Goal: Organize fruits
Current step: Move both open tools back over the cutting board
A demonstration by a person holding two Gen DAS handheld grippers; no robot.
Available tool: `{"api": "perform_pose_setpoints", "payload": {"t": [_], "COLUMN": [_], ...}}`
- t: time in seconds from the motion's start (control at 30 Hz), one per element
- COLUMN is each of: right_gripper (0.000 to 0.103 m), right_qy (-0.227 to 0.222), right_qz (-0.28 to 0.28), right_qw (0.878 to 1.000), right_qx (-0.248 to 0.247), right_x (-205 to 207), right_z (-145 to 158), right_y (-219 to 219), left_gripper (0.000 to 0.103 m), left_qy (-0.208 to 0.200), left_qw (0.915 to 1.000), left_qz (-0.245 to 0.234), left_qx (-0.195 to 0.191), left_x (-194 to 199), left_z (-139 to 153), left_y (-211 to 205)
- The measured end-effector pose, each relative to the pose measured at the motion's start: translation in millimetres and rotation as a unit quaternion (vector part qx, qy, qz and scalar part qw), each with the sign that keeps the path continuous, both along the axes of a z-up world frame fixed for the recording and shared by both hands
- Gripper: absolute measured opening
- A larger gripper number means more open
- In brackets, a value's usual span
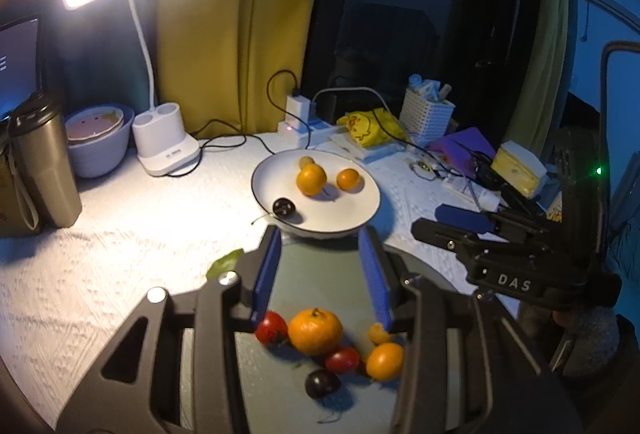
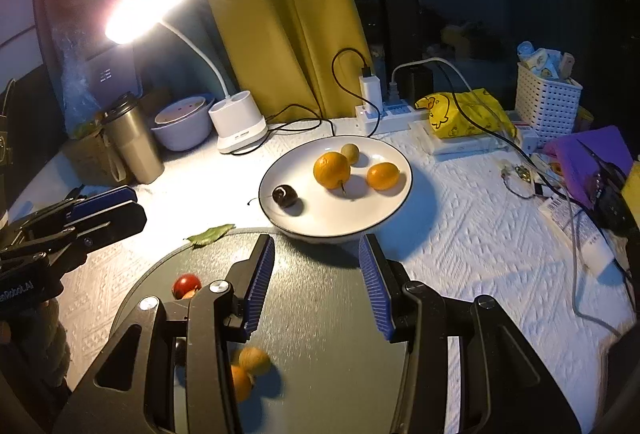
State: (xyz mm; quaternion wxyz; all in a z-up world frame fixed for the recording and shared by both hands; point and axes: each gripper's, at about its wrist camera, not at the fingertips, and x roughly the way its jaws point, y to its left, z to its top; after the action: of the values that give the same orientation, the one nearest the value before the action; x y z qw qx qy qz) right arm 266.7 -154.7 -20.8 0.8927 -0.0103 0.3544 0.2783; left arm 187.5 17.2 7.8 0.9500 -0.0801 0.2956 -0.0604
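A white plate (image 1: 360, 209) (image 2: 396, 193) holds two oranges (image 1: 311, 179) (image 2: 331, 169), a small tan fruit (image 2: 350, 153) and a dark cherry (image 1: 284, 207) (image 2: 285, 195). In front lies a dark round board (image 1: 316, 274) (image 2: 320, 314) with a large orange (image 1: 315, 330), red tomatoes (image 1: 271, 327) (image 2: 186, 285), a dark cherry (image 1: 322, 383) and small orange fruits (image 1: 385, 361) (image 2: 254, 361). My left gripper (image 1: 320, 274) is open and empty above the board. My right gripper (image 2: 318, 274) is open and empty over the board; it also shows in the left wrist view (image 1: 460, 222).
A lit desk lamp (image 1: 168, 145) (image 2: 240, 129), a bowl (image 1: 100, 145), a steel tumbler (image 1: 44, 169) (image 2: 134, 145) stand at the back left. A power strip (image 2: 384, 113), yellow bag (image 2: 468, 113), white basket (image 2: 546, 101) and cables crowd the right. A green leaf (image 2: 210, 234) lies by the board.
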Motion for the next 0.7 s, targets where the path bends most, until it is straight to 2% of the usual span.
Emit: {"api": "perform_pose_setpoints", "payload": {"t": [0.43, 0.7], "right_gripper": [0.047, 0.047], "right_qy": [0.003, 0.024], "right_qz": [0.019, 0.028], "right_qw": [1.0, 0.999], "right_qx": [-0.015, -0.016], "right_x": [-38, -56], "right_z": [-7, -26], "right_y": [-4, 0], "left_gripper": [0.042, 0.042], "left_qy": [0.021, 0.043], "left_qw": [0.9995, 0.9988], "left_qz": [0.01, 0.011], "left_qx": [-0.018, -0.023], "left_x": [-36, -50], "left_z": [-30, -50], "left_y": [-8, -8]}}
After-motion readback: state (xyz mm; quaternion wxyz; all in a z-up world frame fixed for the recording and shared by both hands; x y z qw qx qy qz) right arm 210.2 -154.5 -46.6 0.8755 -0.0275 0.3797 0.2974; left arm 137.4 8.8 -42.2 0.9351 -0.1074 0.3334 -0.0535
